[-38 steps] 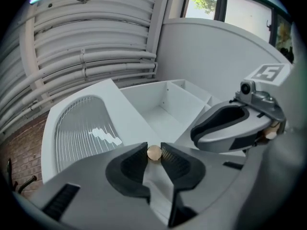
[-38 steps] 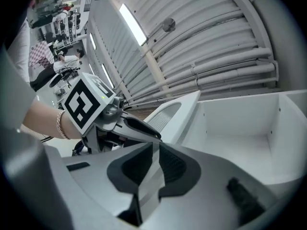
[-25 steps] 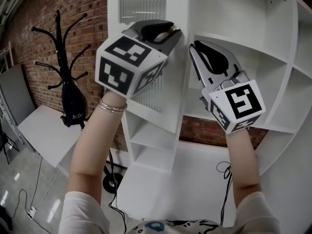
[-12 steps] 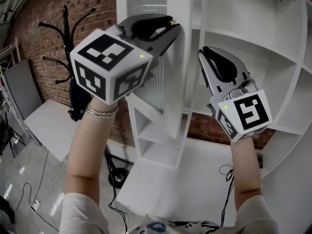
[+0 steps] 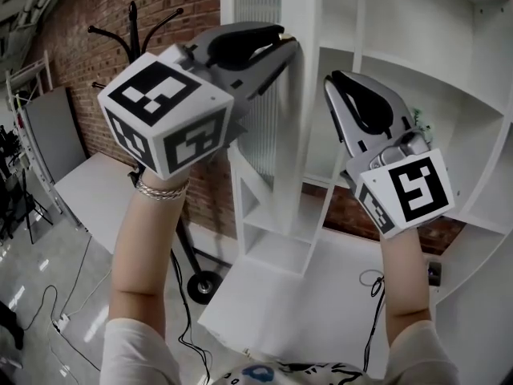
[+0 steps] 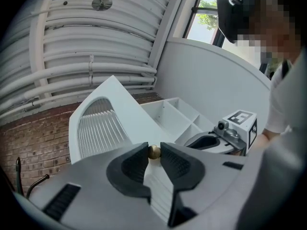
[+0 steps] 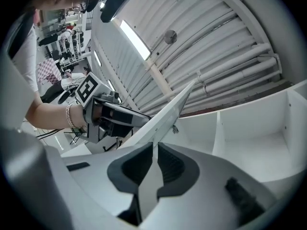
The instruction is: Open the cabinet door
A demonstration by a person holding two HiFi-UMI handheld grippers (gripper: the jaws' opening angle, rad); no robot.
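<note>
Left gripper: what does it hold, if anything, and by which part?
The left gripper holds the door by its brass knob, which is pinched between the jaws. The jaws have just closed slightly tighter on it.

Black cables (image 5: pixel 54 307) trail across the glossy grey floor (image 5: pixel 24 263).

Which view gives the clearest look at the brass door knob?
Left gripper view: the knob sits in plain sight between the left gripper's jaws, which have just tightened on it. In the head view that gripper covers it. The right gripper view shows only the door's edge, not the knob.
</note>
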